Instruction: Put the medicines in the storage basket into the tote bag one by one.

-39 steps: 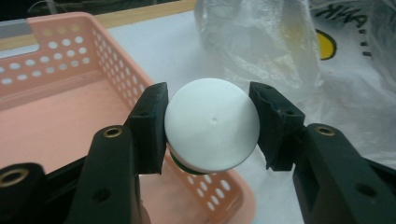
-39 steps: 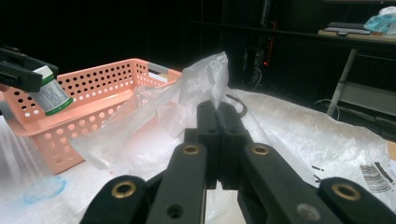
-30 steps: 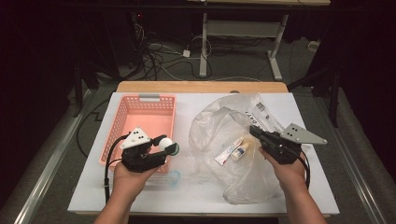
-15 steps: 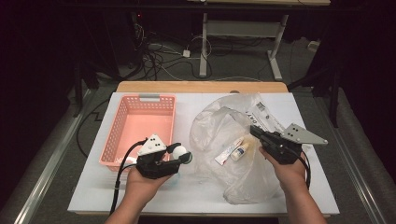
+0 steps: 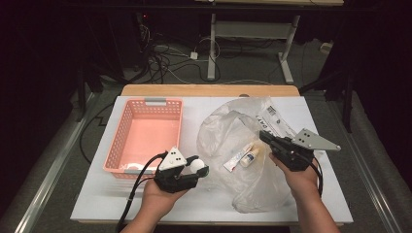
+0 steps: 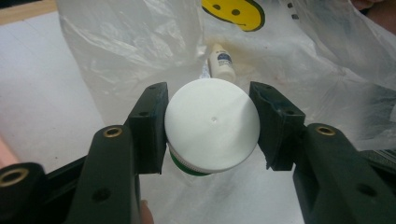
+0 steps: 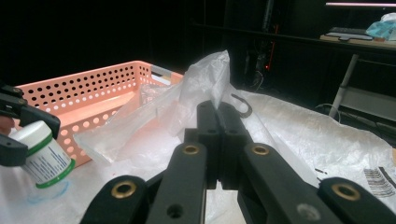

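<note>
At the left of the white surface, the pink perforated plastic basket is sitting open, with something pale lying near its front wall. Just right of its front corner, the left gripper is holding a small white round-capped plastic jar with a green band above the surface, its fingers closing partway on either side of the cap, the bottom facing the bag. The jar looks light and rigid, but its smooth round cap is likely slippery, so a squeeze across the full width of the cap, as here, is probably safest. Farther right, the clear crinkled plastic bag with a yellow smiley print is lying spread out, with a small white squeeze bottle and a flat white tube resting inside it. At the right, the right gripper is pinching a fold of the bag's film between fully closed fingers, lifting the thin edge. The film is soft and flimsy, likely to slip or tear if pulled hard.
</note>
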`<state>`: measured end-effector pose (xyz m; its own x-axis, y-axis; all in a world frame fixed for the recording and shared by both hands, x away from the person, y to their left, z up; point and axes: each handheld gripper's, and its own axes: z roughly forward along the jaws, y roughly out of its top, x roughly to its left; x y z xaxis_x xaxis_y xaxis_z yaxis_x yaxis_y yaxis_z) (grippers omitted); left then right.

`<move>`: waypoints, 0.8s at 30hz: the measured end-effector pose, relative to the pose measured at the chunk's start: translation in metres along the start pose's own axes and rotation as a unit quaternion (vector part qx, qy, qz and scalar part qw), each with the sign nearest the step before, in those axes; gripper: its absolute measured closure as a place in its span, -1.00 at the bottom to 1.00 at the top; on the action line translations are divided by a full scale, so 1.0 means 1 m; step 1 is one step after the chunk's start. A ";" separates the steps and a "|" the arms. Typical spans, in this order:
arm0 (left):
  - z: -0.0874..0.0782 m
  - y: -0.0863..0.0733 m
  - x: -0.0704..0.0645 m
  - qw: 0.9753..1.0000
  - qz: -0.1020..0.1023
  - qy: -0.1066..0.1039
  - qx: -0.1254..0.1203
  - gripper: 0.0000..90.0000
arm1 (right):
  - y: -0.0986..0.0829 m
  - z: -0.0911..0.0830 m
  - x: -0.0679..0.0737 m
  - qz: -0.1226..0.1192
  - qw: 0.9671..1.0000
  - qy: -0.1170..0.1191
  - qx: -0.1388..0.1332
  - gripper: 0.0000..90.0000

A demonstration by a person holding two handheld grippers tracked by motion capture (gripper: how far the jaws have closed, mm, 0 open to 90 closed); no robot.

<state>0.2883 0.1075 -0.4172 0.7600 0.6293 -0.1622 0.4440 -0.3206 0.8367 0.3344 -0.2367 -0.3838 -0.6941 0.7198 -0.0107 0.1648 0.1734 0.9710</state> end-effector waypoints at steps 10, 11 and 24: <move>0.015 -0.001 -0.008 1.000 0.009 -0.017 0.010 0.08 | -0.001 0.002 0.002 -0.002 1.000 0.001 0.006 1.00; 0.016 0.001 -0.009 1.000 0.011 -0.015 0.011 0.08 | -0.001 0.002 0.002 -0.002 1.000 0.001 0.006 1.00; 0.050 0.037 -0.025 0.999 0.024 -0.039 -0.012 0.08 | -0.005 0.008 0.004 -0.004 1.000 0.005 0.014 1.00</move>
<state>0.3096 0.0449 -0.4083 0.8156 0.5558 -0.1606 0.3946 -0.3315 0.8570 0.3363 -0.2293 -0.3901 -0.7020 0.7120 -0.0158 0.1793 0.1980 0.9637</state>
